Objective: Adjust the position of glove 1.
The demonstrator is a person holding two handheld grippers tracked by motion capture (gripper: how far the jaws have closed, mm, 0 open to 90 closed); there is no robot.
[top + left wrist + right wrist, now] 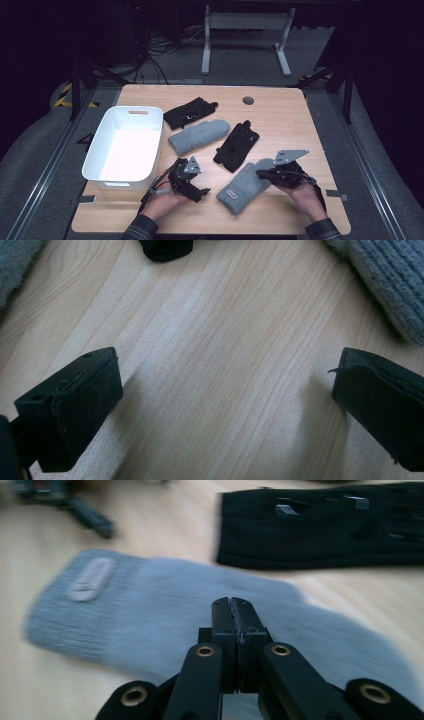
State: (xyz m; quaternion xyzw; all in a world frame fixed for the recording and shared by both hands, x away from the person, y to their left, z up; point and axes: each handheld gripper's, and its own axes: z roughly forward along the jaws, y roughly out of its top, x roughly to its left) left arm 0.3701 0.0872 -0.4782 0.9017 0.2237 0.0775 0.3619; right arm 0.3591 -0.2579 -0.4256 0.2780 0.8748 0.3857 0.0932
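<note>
A grey mitten [242, 190] [150, 610] with a small label lies near the table's front edge. My right gripper [260, 173] [233, 605] hovers over its right end, jaws shut tight together with nothing seen between them. My left gripper [202, 192] [225, 405] rests low over bare wood to the mitten's left, jaws wide open and empty; the mitten's edge [395, 285] is beyond its right jaw. A second grey mitten [199, 136] [15, 265] lies mid-table. One black glove [236, 145] [320, 530] sits beside it, another black glove [190, 113] farther back.
A white plastic bin [156, 145] stands at the table's left, nothing seen in it. A round cable hole [248, 100] is at the back of the wooden table [290, 125]. The person's hands come in over the front edge.
</note>
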